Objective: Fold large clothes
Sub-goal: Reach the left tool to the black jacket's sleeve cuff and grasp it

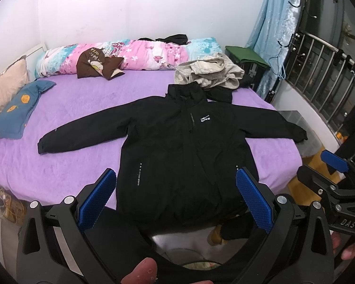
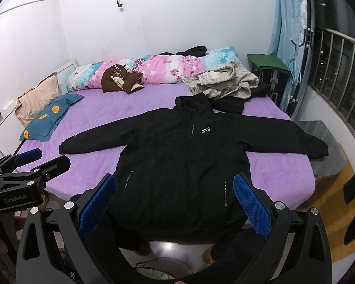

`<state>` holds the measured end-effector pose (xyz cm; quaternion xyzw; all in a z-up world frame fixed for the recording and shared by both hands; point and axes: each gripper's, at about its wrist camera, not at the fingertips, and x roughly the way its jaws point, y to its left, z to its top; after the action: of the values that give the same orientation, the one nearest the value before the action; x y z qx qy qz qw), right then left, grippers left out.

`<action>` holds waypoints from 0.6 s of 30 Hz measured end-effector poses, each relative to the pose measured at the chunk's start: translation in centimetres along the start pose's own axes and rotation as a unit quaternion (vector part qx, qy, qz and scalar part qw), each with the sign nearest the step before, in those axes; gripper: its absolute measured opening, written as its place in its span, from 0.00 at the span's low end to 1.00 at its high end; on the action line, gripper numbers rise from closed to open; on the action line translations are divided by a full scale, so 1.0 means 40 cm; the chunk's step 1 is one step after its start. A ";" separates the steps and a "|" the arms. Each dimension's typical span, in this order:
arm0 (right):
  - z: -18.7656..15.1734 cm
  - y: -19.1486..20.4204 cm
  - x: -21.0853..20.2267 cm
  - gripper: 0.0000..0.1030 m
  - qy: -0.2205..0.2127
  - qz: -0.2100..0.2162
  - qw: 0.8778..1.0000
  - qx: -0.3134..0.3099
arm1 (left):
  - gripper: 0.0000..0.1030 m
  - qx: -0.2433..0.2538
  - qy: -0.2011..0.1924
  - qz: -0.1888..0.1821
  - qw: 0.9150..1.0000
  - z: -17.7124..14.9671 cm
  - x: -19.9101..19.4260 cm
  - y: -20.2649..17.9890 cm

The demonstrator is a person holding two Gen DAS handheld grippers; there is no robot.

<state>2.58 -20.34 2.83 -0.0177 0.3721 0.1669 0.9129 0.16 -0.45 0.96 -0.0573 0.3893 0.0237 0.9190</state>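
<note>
A bed with a purple sheet (image 1: 82,108) fills most of both views. Spread flat on it, front up and sleeves out to either side, lies a black hooded jacket (image 1: 177,146), its hem hanging over the near edge. Along the far wall sits a rolled floral quilt (image 1: 135,54); a grey garment heap (image 1: 208,73) lies just behind the hood, perhaps overlapping another dark piece. A blue pillow (image 1: 16,116) rests at the left. The left gripper (image 1: 176,198) and right gripper (image 2: 175,203) hover near the hem, jaws spread wide, holding nothing.
</note>
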 end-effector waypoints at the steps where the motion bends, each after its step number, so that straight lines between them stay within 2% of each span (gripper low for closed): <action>1: 0.001 0.000 0.001 0.94 0.000 0.000 1.000 0.000 | 0.94 -0.001 0.000 0.000 1.000 0.000 0.001 0.001; 7: 0.003 0.001 0.013 0.95 0.003 -0.001 1.000 -0.003 | 0.94 -0.013 0.003 -0.008 1.000 0.000 0.022 0.032; 12: 0.017 0.032 0.052 0.94 0.010 0.008 1.000 -0.023 | 0.94 -0.073 0.017 -0.010 0.997 -0.003 0.063 0.122; 16: 0.033 0.068 0.087 0.94 0.005 0.000 0.999 -0.054 | 0.94 -0.094 -0.013 0.015 0.995 0.001 0.076 0.193; 18: 0.047 0.085 0.111 0.94 0.001 -0.011 0.998 -0.069 | 0.94 -0.112 -0.018 0.013 0.993 0.004 0.091 0.238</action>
<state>5.73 -15.54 1.44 -0.0854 0.3600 0.1820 0.9111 1.97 9.02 -2.38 -0.1543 0.3680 0.0806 0.9134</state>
